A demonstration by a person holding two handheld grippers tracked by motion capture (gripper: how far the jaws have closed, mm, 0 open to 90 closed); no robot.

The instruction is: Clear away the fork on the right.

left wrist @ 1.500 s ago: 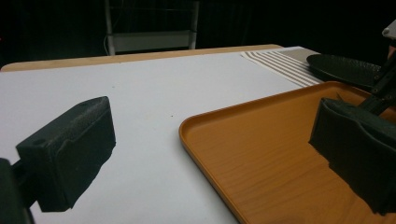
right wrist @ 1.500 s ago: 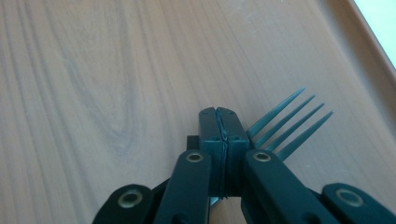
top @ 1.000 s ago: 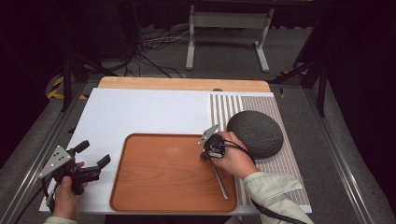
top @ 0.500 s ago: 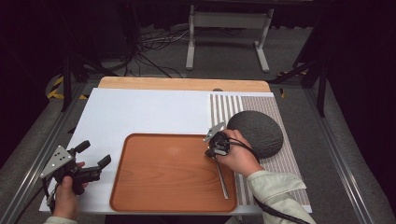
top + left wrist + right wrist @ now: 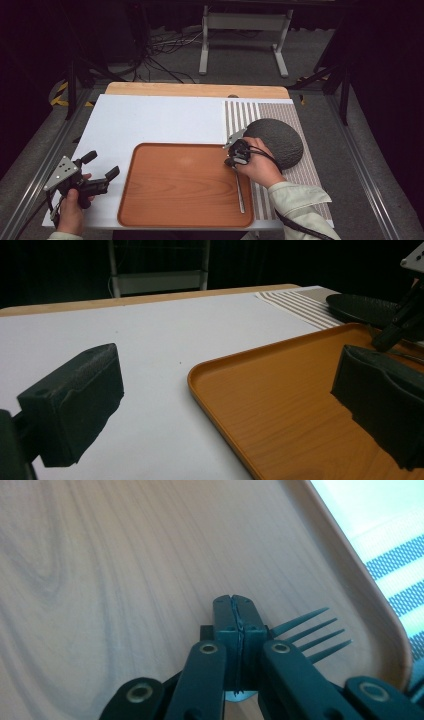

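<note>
My right hand-held gripper [image 5: 234, 155] sits at the right edge of the wooden tray [image 5: 170, 200], its jaws pressed together with no gap that I can see in the right gripper view; a fork [image 5: 310, 630] lies under them, its tines pointing out to the right toward the tray rim, but I cannot tell if the jaws really pinch it or only stand over it. In the high view a thin metal handle [image 5: 240, 192] runs from this gripper toward me along the right side of the tray. Just beside the right hand [image 5: 260, 167], on the striped mat [image 5: 300, 175], lies a dark round dish [image 5: 277, 140], partly hidden by the hand; a black cable loops over it.

My left hand-held gripper [image 5: 102, 167] is well apart from all this, near the left front corner of the white sheet [image 5: 150, 120]; its jaws stand wide and hold nothing; between them I see the tray corner.

The surface is a pale wooden board [image 5: 195, 90] covered by the white sheet and the mat; behind it a grey floor, cables [image 5: 165, 45] and a metal stand [image 5: 242, 30] in a dark room.
</note>
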